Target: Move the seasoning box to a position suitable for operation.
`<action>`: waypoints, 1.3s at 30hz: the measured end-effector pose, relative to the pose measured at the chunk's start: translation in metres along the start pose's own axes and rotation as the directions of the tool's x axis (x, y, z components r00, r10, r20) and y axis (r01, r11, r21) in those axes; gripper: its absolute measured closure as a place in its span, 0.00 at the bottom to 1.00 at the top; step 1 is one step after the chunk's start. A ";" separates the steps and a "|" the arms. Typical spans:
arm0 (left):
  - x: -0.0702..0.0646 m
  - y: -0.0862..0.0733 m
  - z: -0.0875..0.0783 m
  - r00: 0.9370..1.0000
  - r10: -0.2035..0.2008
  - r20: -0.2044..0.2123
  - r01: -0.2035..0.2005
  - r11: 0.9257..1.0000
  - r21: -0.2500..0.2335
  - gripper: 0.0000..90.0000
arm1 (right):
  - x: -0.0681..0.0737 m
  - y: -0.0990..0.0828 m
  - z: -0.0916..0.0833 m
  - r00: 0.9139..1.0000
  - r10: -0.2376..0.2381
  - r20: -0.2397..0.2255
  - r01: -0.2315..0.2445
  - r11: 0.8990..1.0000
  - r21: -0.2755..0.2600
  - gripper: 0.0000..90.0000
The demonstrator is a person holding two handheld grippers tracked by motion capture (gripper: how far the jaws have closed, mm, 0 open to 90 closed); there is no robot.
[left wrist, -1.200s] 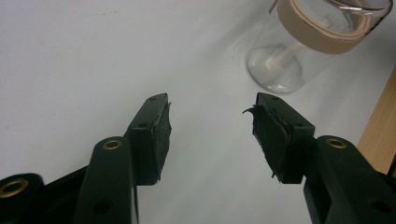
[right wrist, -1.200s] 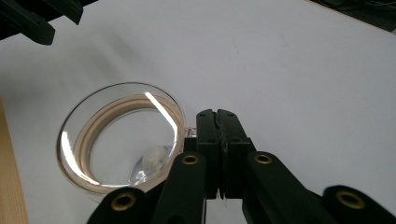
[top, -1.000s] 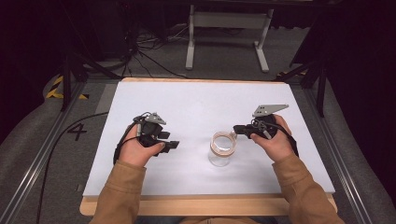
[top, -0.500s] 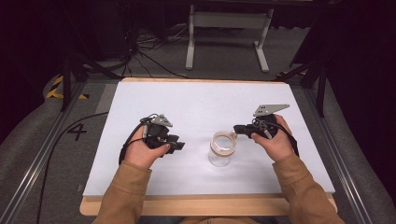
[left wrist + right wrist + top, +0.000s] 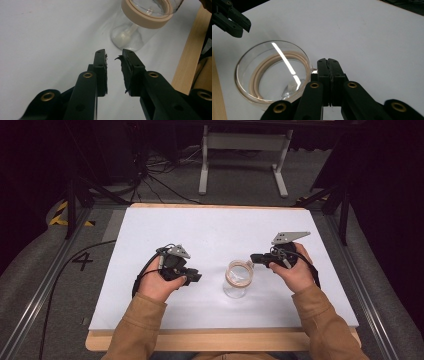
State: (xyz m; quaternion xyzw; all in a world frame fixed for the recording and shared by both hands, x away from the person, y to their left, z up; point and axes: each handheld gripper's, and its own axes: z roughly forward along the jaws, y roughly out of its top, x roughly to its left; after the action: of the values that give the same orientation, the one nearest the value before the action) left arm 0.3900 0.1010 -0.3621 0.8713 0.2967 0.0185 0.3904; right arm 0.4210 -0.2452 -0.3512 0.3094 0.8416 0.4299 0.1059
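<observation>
Right claw (image 5: 328, 62) is squeezed tight on a small tab at the edge of the glass lid (image 5: 272, 72), which sits on the clear jar (image 5: 237, 279) in the middle of the white table (image 5: 210, 227). Left claw (image 5: 114, 56) has just been closing, with a small gap left and nothing inside (the jar stands just ahead). I think it should hold the jar steady. Nothing blocks the way.

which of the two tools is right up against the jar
The right tool: its shut jaws meet the rim of the glass jar. The left tool sits apart from it, jaws just been closing with nothing between them.
</observation>
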 end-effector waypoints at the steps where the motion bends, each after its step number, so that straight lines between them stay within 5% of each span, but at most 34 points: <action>1: -0.001 0.001 0.001 1.000 0.004 -0.001 -0.004 1.000 0.002 0.84 | 0.000 0.000 0.000 1.000 0.001 0.000 -0.001 1.000 0.002 1.00; 10: -0.017 0.012 0.022 0.998 0.054 0.038 -0.051 0.996 -0.080 0.93 | 0.001 0.000 0.000 1.000 -0.001 -0.001 0.001 1.000 -0.002 1.00; 15: -0.026 0.017 0.037 0.995 0.082 0.062 -0.078 0.995 -0.063 0.95 | 0.001 -0.001 0.000 1.000 0.000 0.002 0.000 1.000 -0.002 1.00; 17: -0.028 0.018 0.040 0.994 0.082 0.074 -0.075 0.993 -0.091 0.95 | 0.001 -0.002 0.000 1.000 0.003 0.003 -0.003 1.000 -0.001 1.00; 22: -0.032 0.022 0.043 0.993 0.082 0.090 -0.069 0.988 -0.138 0.96 | 0.001 -0.002 -0.001 1.000 -0.002 0.006 0.002 1.000 -0.004 1.00; 39: -0.035 0.031 0.048 0.989 0.101 0.104 -0.085 0.984 -0.155 0.97 | 0.011 -0.004 -0.008 0.998 -0.045 0.045 0.044 0.999 0.023 1.00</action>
State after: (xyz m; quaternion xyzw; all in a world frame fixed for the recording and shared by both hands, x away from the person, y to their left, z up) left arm 0.3893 0.0348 -0.3671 0.8520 0.2312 0.0104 0.4696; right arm 0.4071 -0.2453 -0.3483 0.3012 0.8503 0.4111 0.1311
